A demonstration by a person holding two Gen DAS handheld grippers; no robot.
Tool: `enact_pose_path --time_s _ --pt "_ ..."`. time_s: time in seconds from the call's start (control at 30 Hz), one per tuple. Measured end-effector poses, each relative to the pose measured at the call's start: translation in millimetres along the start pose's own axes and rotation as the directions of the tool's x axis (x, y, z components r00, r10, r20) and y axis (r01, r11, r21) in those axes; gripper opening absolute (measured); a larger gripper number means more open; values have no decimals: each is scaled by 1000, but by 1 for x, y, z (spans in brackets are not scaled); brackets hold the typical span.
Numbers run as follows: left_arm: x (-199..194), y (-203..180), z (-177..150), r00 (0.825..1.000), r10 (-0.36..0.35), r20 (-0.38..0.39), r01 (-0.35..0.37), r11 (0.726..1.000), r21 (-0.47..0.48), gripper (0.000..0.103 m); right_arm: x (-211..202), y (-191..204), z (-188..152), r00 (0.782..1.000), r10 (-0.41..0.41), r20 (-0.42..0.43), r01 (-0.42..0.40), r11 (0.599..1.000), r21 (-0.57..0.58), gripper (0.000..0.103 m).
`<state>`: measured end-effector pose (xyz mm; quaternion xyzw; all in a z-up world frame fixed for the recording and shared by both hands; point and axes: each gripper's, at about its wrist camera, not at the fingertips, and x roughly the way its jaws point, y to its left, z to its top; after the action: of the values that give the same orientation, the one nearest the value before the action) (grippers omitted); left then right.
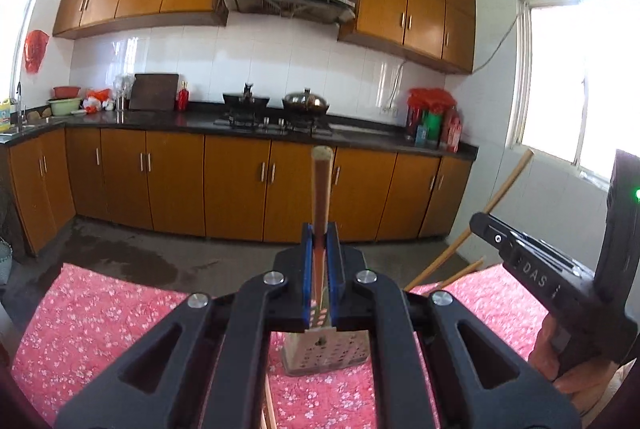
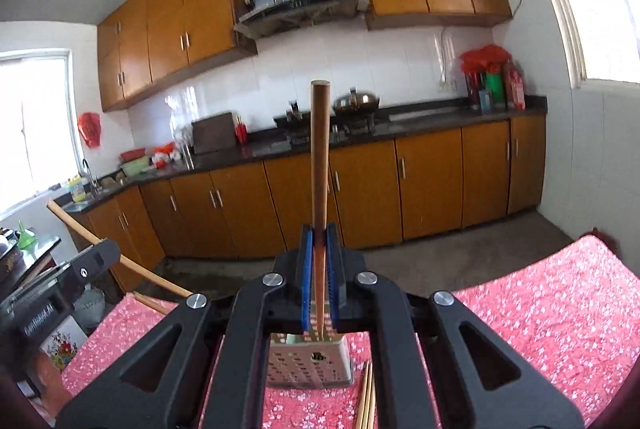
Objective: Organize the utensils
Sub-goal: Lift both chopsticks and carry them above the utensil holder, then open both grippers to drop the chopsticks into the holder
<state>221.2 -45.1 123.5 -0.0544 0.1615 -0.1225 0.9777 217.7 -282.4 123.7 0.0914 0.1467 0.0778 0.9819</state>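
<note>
Below both jaws — each clamped on a chopstick — perforated holder, contents perhaps none.

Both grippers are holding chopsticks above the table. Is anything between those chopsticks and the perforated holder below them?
Nothing visible. The left gripper and right gripper each clamp a chopstick, and the perforated holder stands on the red tablecloth beneath, its top partly hidden behind the jaws.

A perforated beige plastic utensil holder stands on the pink floral tablecloth below both grippers – loose wooden chopsticks lie just right of it – while the dark stone countertop runs behind, beyond the bare concrete floor
</note>
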Motion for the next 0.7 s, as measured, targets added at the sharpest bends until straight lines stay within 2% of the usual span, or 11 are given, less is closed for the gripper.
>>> enact_pose_path --time_s 0.1,0.17,0.23,0.4,0.53,0.63,0.7 --pt "10 4 -7 1000 -1 -28 0 1000 -16 8 8 2 -7 999 11 -35 -11 1000 -4 8" --pt "11 9 -8 1000 -4 -31 3 999 -32 12 9 3 -7 999 18 -41 -18 1000 -7 12" --pt "8 11 -5 1000 -4 -20 4 999 -36 18 6 5 -4 999 14 -33 -14 1000 -8 24" --pt "-20 23 3 999 3 36 -1 998 -59 28 -23 -2 6 999 -3 46 3 1000 0 27" --pt "-60 46 0 995 56 80 -50 995 -86 34 -52 -24 1 995 -61 82 59 998 25 27" --pt "-77 71 -20 990 131 49 -125 987 -96 37 -52 -50 -25 991 -135 -14 135 990 38 27" --pt "-72 89 -44 984 176 -27 -178 979 -96 37 -35 -68 -60 974 -166 -151 172 985 25 27"
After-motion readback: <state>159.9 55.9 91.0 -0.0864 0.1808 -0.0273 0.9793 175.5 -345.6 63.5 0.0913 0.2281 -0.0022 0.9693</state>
